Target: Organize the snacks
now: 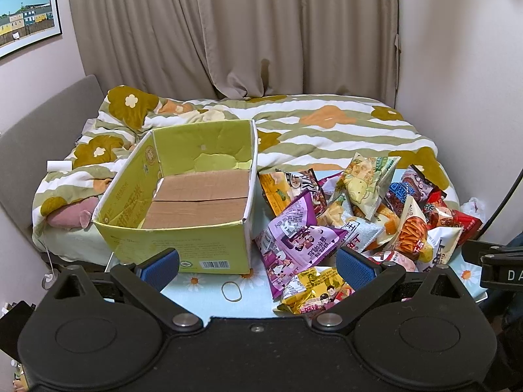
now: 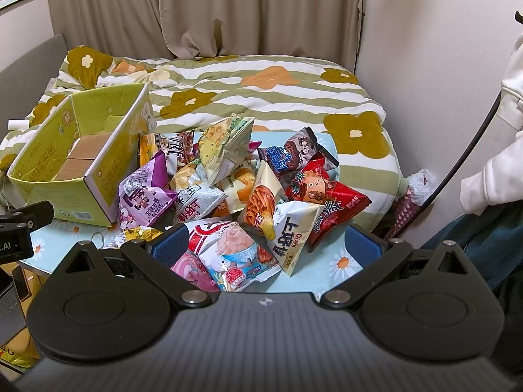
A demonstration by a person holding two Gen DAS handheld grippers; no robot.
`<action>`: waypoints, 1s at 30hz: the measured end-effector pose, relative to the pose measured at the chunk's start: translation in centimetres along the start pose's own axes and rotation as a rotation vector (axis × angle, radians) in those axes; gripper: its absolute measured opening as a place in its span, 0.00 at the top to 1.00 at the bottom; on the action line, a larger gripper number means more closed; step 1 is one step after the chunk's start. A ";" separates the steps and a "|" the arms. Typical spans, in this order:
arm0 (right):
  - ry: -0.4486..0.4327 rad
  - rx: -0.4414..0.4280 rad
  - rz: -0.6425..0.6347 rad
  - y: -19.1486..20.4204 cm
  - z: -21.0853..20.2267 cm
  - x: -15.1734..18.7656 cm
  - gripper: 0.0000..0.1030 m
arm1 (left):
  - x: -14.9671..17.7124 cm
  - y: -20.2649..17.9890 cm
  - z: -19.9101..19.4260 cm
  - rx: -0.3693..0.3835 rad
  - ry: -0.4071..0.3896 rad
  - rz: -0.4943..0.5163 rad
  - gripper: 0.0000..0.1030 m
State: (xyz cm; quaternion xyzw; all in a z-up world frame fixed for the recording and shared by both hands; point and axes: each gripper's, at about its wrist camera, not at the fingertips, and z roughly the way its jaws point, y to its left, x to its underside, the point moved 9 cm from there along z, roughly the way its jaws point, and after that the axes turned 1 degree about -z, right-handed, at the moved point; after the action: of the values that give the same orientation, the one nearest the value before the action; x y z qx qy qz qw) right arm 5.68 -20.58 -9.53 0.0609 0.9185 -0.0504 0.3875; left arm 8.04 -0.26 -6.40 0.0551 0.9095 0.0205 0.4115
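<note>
An open, empty green cardboard box [image 1: 170, 248] stands on the left of a small table; it also shows in the right wrist view [image 2: 65, 192]. To its right lies a heap of several snack bags, among them a purple bag [image 1: 294, 245] [image 2: 140, 192], a yellow bag [image 1: 310, 290], a red bag [image 2: 330, 202] and a pink-and-white shrimp chip bag [image 2: 228, 251]. My left gripper [image 1: 258, 269] is open and empty, above the table's front edge between box and heap. My right gripper [image 2: 266, 248] is open and empty, just above the shrimp chip bag.
The table [image 1: 209, 303] has a light blue daisy cloth, with a rubber band [image 1: 231, 290] lying near the front. Behind it is a bed with a flowered quilt [image 1: 327, 130], curtains and walls. A person in white sleeves [image 2: 500, 150] stands at the right.
</note>
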 end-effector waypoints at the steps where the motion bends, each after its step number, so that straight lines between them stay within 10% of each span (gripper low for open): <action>1: 0.000 0.000 -0.001 0.0 -0.1 0.0 0.00 | 0.0 0.0 0.0 -0.001 0.000 0.000 0.00; 30: 0.000 0.000 0.000 0.0 0.0 -0.1 0.00 | -0.5 0.7 0.0 0.015 0.006 0.000 0.00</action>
State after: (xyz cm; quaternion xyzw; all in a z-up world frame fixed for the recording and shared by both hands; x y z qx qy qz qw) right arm 5.71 -20.58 -9.48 0.0608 0.9184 -0.0505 0.3876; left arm 8.46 0.36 -6.00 0.0579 0.9110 0.0137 0.4081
